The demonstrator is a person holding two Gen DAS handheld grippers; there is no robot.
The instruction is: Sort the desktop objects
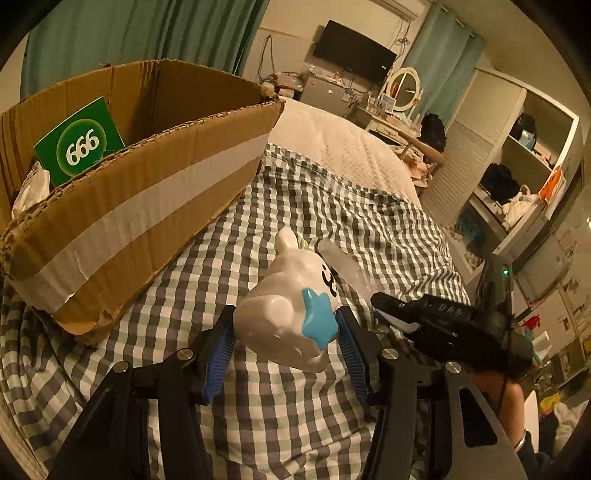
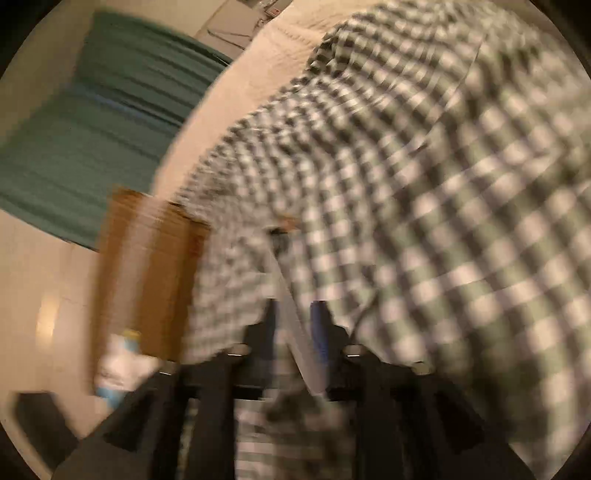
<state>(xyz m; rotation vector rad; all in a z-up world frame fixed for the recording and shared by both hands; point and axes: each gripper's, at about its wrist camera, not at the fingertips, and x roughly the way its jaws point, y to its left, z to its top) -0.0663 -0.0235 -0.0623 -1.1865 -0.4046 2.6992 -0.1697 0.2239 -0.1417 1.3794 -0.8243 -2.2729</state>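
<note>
**Rabbit figurine held above the checked bedsheet, box just to the left**

Nearest in the left wrist view, the left gripper point(image 1: 286, 341) has its jaws closed on a white rabbit figurine point(image 1: 291, 314), the blue ribbed pads point(image 1: 218, 360) pressing its flanks on both sides. The figurine is glossy, with a light-blue star on its side (a black printed mark shows on its face further up), and its ears point away from the camera. It sits tilted over the checked bedsheet point(image 1: 258, 406); whether its base touches the cloth cannot be told.

Just to the right of it lies the right gripper point(image 1: 436, 321), a black body reaching in from the right edge, with a clear plastic item point(image 1: 343, 266) showing just beyond its tip. In the right wrist view everything is smeared by blur: the right gripper point(image 2: 295, 321) has its jaws close together around a pale, thin strip point(image 2: 291, 314), though what that strip is cannot be made out.

Further off to the left stands an open cardboard box point(image 1: 140, 206), banded with pale tape, resting on the bedsheet. Inside it a green card marked 666 point(image 1: 79, 142) leans against the far wall, with a crumpled white tissue point(image 1: 31, 192) beside it.

Beyond the sheet, the bare quilted mattress point(image 1: 343, 147) runs toward teal curtains point(image 1: 129, 33) and a wall-mounted black screen point(image 1: 352, 51).
</note>
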